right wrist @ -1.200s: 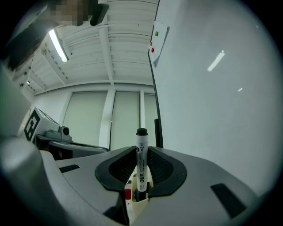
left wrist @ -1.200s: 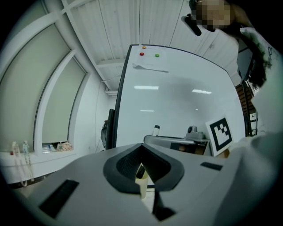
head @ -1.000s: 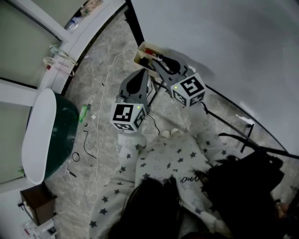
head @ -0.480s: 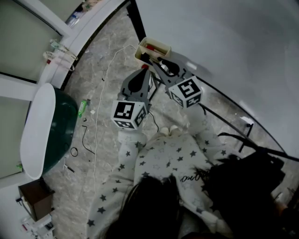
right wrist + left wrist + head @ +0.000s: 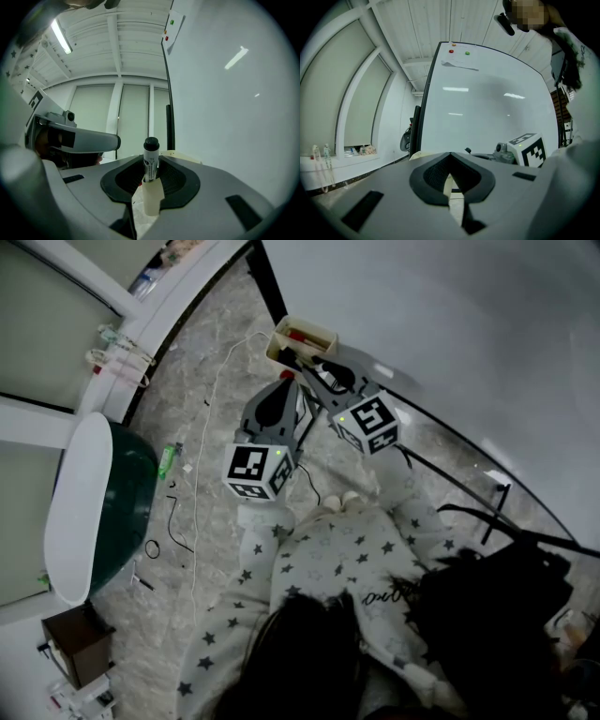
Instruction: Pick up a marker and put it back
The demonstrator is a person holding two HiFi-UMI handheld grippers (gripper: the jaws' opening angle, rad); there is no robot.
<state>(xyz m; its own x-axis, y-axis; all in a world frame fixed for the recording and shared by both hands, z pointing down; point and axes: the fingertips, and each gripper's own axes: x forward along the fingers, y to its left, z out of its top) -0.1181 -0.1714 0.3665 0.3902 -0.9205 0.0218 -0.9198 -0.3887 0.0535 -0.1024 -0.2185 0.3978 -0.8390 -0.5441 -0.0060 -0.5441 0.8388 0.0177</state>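
Two grippers are in play, and one marker [image 5: 151, 157] is held. The right gripper [image 5: 150, 171] has its jaws partly closed, pressing on the marker's white barrel. The marker stands upright between the jaws with its black cap rising past their tips. The left gripper [image 5: 450, 177] has its jaws brought together with nothing between them. Only a pale sliver shows through the slit, and I cannot tell what it is. In the head view the right gripper [image 5: 306, 360] points into a single cream tray [image 5: 317, 331] at the lower edge of the whiteboard [image 5: 450, 324]. The left gripper [image 5: 284, 390] sits just beside and below it, its tips short of the tray. That view shows one red marker [image 5: 298, 335] lying in the tray plus something dark that I cannot make out. The held marker itself is too small to pick out there. In the right gripper view a cream rim [image 5: 183, 155] lies just beyond the jaws, and the left gripper's body reaches in beside them. Only the gripper views show three magnets [image 5: 467, 53] at the board's far end, two reddish and one green. The left gripper view alone shows a sheet of paper [image 5: 459, 65] under them.
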